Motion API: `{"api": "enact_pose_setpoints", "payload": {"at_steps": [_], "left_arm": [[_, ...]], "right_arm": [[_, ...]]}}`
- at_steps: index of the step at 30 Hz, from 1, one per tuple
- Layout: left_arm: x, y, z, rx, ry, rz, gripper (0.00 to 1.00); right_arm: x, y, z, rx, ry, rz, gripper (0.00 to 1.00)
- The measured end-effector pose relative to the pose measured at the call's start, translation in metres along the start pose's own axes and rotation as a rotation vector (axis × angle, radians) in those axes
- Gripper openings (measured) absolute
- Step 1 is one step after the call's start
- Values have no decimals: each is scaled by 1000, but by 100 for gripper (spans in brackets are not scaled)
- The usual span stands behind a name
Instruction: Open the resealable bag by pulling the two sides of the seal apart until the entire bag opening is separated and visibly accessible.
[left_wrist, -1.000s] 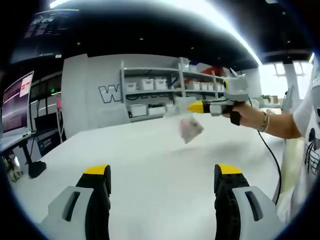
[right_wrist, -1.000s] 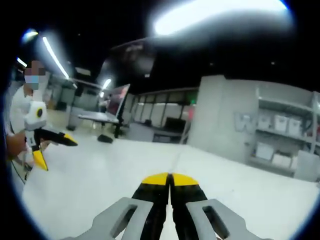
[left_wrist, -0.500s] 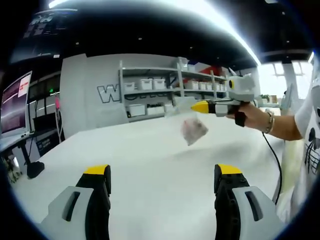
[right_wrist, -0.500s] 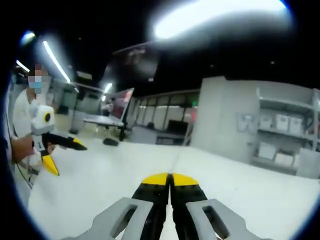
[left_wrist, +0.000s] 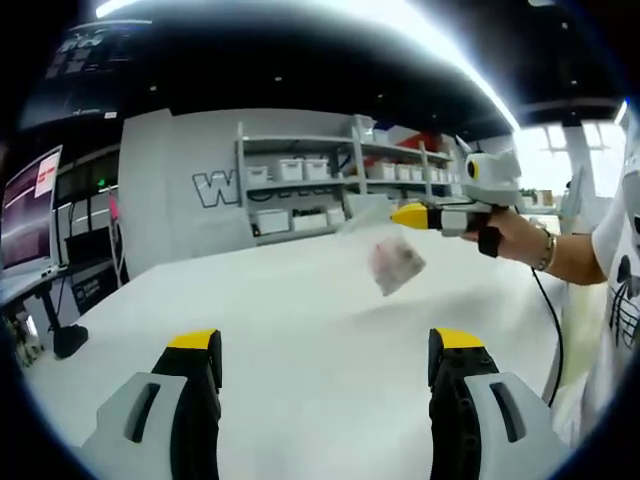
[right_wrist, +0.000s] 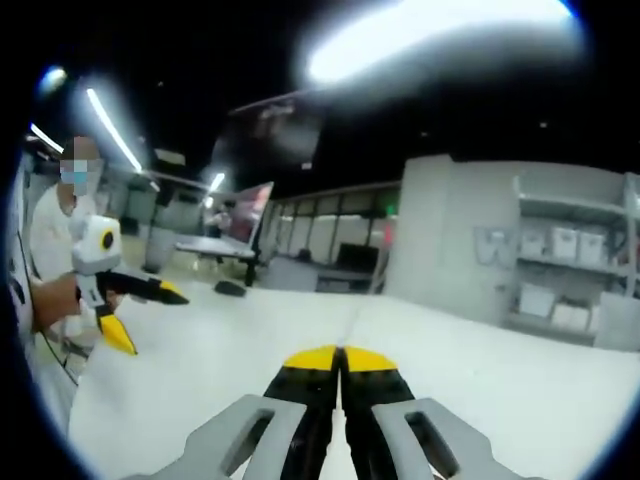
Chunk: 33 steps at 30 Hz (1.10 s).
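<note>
Right gripper (left_wrist: 405, 214): seen in left gripper view, fingers closed on the top edge of the resealable bag (left_wrist: 393, 262), which hangs clear above the white tabletop (left_wrist: 300, 330) w/ a pinkish item inside. In right gripper view the same fingers (right_wrist: 312, 385) are pressed together; bag itself not discernible there.

Left gripper (left_wrist: 325, 345): fingers wide apart, holding nothing, low over tabletop, well apart from bag. In right gripper view it appears at left (right_wrist: 150, 310), also spread.

Change vs. 1 s ago: bag and right gripper sit slightly further right and a touch higher in left gripper view; left gripper view background unchanged, so right hand moved. Left gripper has drifted closer in right gripper view.

Assessment: seal not yet pulled; only one side is gripped. Judged to be the approach phase. Second grip on opposite side of the seal still needed.
</note>
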<state>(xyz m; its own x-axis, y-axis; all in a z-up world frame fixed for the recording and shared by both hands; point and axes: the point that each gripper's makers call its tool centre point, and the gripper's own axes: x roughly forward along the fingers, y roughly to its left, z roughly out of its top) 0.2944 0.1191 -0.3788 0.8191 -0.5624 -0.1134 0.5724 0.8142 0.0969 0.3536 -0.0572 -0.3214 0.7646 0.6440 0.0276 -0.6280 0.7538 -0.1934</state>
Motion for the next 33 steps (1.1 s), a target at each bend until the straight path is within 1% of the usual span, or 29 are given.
{"api": "enact_pose_setpoints", "payload": {"at_steps": [8,20,33], "left_arm": [[-1,0,0,1,-2,-1,84],[-2,-2,0,3,-4,-2,83],[-2,-5,1,7,-5,-4,83]], "right_arm": [[-9,9,6,6,-18,6,0],[-22,33,20,2,-57,43,0],[-32,41,17,23,-64,51,0]]}}
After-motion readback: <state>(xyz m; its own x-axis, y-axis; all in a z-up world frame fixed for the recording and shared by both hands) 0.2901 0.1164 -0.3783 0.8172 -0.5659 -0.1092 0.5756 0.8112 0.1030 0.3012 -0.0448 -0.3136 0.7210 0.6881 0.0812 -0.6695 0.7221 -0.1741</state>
